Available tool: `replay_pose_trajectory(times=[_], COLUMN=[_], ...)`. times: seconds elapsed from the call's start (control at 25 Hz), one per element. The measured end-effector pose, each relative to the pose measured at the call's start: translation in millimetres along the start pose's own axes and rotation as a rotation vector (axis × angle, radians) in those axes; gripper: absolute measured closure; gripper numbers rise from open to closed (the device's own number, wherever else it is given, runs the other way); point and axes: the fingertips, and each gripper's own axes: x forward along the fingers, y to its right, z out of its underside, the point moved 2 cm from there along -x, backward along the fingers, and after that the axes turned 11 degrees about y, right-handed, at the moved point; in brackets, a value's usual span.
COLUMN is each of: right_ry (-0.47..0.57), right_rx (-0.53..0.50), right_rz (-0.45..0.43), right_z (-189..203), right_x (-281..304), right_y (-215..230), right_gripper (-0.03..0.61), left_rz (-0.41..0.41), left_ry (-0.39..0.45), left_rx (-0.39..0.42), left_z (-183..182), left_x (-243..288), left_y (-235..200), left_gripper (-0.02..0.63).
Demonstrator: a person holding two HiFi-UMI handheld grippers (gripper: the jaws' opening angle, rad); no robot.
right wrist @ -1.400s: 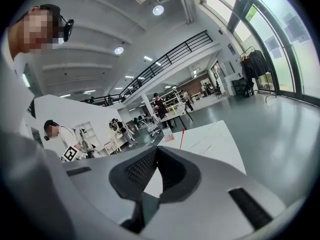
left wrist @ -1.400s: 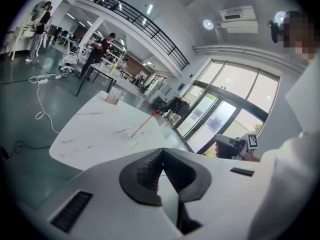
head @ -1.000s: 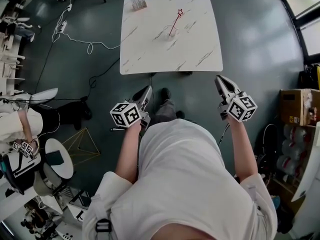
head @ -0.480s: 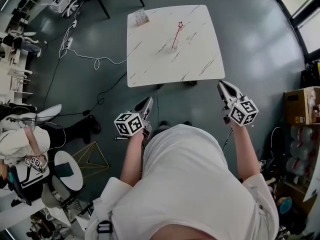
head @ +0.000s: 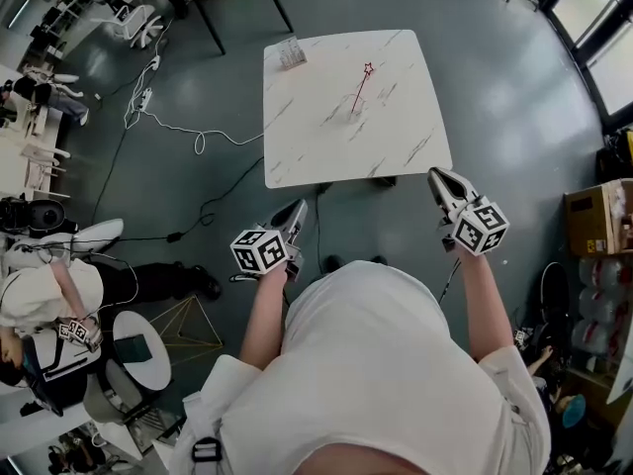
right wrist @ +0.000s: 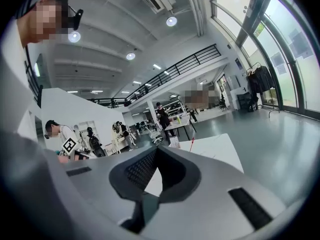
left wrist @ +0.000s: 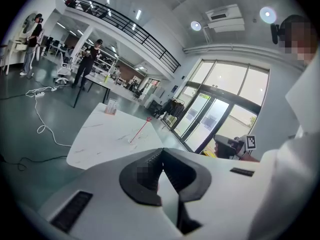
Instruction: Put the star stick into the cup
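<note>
The red star stick [head: 361, 89] leans in a clear cup [head: 354, 113] on the white marble table [head: 297, 146]. Both grippers are held close to the body, well short of the table's near edge. My left gripper [head: 297, 207] is shut with nothing in it, and so is my right gripper [head: 436, 175]. In the left gripper view the shut tips [left wrist: 161, 151] point toward the table [left wrist: 95, 139], with the star stick [left wrist: 141, 129] beyond them. In the right gripper view the shut tips [right wrist: 156, 149] sit below the far-off star stick [right wrist: 192, 143].
A small box [head: 291, 52] stands at the table's far left corner. White cables [head: 168, 127] trail over the floor at left. A person [head: 40, 295] sits by a round side table [head: 138, 349]. Cardboard boxes [head: 598, 216] stand at right.
The table has slid down and right in the head view and looks slightly smaller. Both grippers stay by the body, shut as before. The star stick stays in the cup.
</note>
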Motion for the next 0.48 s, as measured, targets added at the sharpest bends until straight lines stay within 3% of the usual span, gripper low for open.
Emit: replay_pose_trajectory(times=[0.48], right_ry=[-0.014], right_rx=[0.024], right_rz=[0.012], right_z=[6.4], right_x=[2.4], right_y=[-10.7], right_gripper=[0.554], left_rz=[0.000], left_ry=[0.003], left_rx=[-0.025], left_z=[5.8], left_x=[-15.0], left_y=[-9.6], left_gripper=[0.600])
